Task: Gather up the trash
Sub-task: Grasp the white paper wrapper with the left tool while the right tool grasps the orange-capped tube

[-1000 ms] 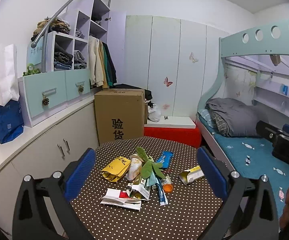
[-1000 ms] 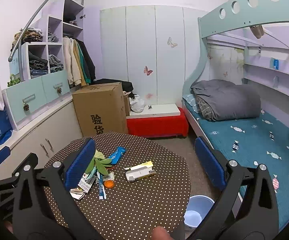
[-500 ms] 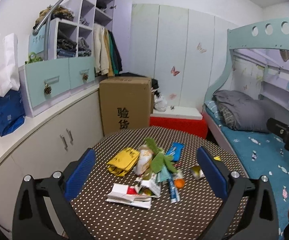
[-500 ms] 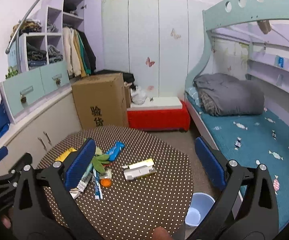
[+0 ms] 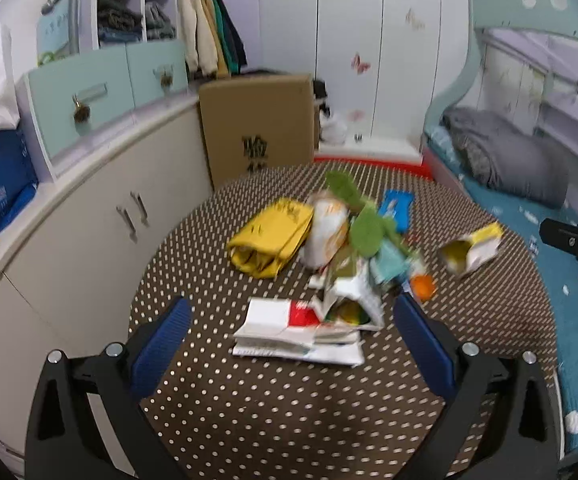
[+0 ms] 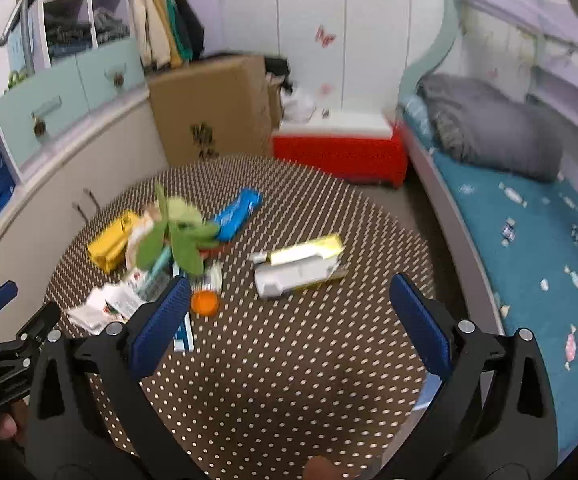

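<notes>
On my left wrist view, my left gripper (image 5: 291, 322) hangs wide apart and empty over the trash pile (image 5: 329, 256) on the dotted table (image 5: 289, 412). On the right view, my right gripper (image 6: 289, 312) gapes wide, empty; the white-and-yellow carton (image 6: 299, 266) lies just ahead

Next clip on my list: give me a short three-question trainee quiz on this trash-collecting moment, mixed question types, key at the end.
1. True or false: the left gripper is shut on the yellow bag.
2. Which item lies alone, apart from the pile, in front of the right gripper? A) yellow-and-white carton B) blue wrapper C) orange cap
3. Fill in: the trash lies on a round table with a brown ____ cloth.

Key: 1 false, both grippers are open and empty; 2 A; 3 polka-dot.
</notes>
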Action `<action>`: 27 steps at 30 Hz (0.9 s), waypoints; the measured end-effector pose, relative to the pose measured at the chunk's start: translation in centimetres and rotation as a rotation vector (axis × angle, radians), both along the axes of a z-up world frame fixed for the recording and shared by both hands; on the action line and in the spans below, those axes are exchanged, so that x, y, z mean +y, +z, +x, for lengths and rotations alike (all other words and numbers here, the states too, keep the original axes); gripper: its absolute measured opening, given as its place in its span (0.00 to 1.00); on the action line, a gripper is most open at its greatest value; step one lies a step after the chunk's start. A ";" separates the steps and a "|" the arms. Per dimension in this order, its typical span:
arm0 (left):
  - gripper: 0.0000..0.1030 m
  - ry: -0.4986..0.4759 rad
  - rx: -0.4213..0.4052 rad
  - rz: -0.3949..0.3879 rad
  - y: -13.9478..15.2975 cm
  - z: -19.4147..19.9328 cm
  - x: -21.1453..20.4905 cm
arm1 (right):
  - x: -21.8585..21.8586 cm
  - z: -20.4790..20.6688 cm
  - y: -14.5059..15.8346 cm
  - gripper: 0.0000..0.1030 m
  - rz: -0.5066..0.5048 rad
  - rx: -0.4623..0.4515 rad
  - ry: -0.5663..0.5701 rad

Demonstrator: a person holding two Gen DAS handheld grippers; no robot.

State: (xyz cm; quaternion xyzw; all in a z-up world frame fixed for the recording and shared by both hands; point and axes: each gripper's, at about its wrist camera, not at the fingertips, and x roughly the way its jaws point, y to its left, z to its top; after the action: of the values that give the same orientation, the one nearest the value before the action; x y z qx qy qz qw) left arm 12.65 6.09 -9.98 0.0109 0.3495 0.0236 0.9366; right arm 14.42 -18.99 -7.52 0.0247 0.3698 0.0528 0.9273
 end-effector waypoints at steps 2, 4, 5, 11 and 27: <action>0.96 0.002 0.026 0.009 -1.1 0.7 0.8 | 0.8 0.8 -1.3 0.94 0.004 0.043 0.031; 0.96 -0.007 0.044 0.009 -1.7 1.2 1.6 | 2.0 1.6 -2.8 0.94 0.019 0.087 0.076; 0.96 -0.010 0.049 0.011 -2.0 1.4 1.9 | 2.5 2.1 -3.5 0.94 0.024 0.108 0.094; 0.96 -0.031 0.069 0.005 -2.8 1.7 3.4 | 6.9 5.3 -7.3 0.65 0.061 0.230 0.227; 0.96 -0.554 0.086 0.342 -5.2 2.7 1.4 | 9.2 6.7 -8.4 0.36 0.018 0.259 0.291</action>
State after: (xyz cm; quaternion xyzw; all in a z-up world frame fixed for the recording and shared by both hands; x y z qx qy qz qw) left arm 15.38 7.51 -15.14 0.2637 0.3632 -0.1743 0.8765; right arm 21.16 -9.82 -15.91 -0.0140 0.4853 0.1862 0.8542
